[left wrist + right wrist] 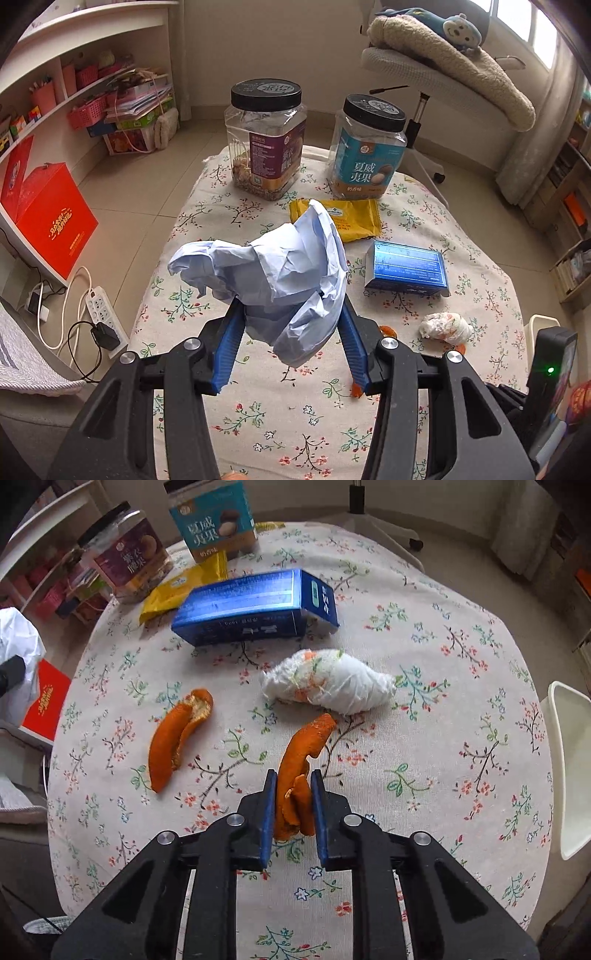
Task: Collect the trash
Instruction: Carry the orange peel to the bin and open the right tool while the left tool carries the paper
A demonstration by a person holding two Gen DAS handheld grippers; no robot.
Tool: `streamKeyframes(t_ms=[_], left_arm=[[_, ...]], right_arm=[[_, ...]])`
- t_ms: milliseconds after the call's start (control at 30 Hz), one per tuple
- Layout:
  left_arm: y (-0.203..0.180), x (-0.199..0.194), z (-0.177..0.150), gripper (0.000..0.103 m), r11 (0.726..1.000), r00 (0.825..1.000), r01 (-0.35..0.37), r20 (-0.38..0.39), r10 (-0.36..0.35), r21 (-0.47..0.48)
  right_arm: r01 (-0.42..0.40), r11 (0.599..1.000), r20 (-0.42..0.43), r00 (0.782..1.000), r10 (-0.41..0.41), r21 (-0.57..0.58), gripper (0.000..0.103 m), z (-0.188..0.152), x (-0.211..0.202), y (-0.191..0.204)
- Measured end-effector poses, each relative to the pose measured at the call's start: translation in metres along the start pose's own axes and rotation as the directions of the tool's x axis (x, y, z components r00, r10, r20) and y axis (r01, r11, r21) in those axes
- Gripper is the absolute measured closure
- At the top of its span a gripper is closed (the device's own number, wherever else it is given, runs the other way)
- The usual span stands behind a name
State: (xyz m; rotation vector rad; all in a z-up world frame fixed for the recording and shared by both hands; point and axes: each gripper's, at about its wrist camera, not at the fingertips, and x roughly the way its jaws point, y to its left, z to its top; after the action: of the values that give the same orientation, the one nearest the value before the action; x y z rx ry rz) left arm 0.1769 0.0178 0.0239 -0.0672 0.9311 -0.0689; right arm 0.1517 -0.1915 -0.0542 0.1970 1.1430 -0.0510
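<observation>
My left gripper (288,310) is shut on a crumpled pale blue paper (280,269) and holds it above the floral tablecloth (258,406). My right gripper (293,779) is shut on an orange peel strip (299,768) that reaches forward on the cloth. A second orange peel (177,734) lies to its left. A crumpled printed tissue wad (328,683) lies just ahead; it also shows in the left wrist view (445,325). The pale paper shows at the far left of the right wrist view (18,642).
A blue box (255,605), a yellow snack packet (177,587) and two black-lidded jars (266,140) (367,147) stand on the far half of the table. A white bin rim (569,760) is at the right edge. Shelves, a red box (55,221) and a power strip (103,310) are left.
</observation>
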Motion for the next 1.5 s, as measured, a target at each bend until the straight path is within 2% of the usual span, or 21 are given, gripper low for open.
streamKeyframes(t_ms=[133, 300, 467, 567, 667, 1033, 1500], left_arm=[[-0.003, -0.009, 0.002, 0.054, 1.0, 0.999, 0.013, 0.045, -0.014, 0.012], [-0.016, -0.025, 0.003, 0.054, 0.999, 0.992, 0.003, 0.129, -0.009, 0.04], [-0.035, -0.042, 0.003, 0.053, 0.995, 0.972, -0.055, 0.234, 0.035, 0.08], [-0.048, -0.05, 0.002, 0.053, 0.991, 0.958, -0.082, 0.281, 0.048, 0.109], [-0.062, -0.054, 0.0, 0.053, 0.985, 0.95, -0.095, 0.308, 0.047, 0.144], [-0.103, -0.061, -0.006, 0.053, 0.976, 0.948, -0.052, 0.316, -0.018, 0.213], [-0.171, -0.068, -0.02, 0.053, 0.954, 0.942, 0.018, 0.316, -0.116, 0.298]], right_arm=[[-0.063, 0.998, 0.162, 0.985, 0.066, -0.024, 0.086, 0.012, -0.04, 0.005], [-0.029, 0.995, 0.387, 0.92, 0.064, -0.095, 0.086, 0.017, -0.087, 0.012], [0.028, 0.994, 0.496, 0.868, 0.026, -0.102, 0.086, 0.019, -0.11, 0.009], [0.052, 0.995, 0.52, 0.854, 0.003, -0.091, 0.086, 0.019, -0.115, 0.004], [0.057, 0.995, 0.527, 0.85, -0.008, -0.077, 0.086, 0.02, -0.117, -0.001], [0.088, 0.996, 0.551, 0.832, -0.061, -0.023, 0.085, 0.013, -0.136, -0.031], [0.141, 0.984, 0.559, 0.81, -0.178, 0.109, 0.085, 0.0, -0.165, -0.108]])
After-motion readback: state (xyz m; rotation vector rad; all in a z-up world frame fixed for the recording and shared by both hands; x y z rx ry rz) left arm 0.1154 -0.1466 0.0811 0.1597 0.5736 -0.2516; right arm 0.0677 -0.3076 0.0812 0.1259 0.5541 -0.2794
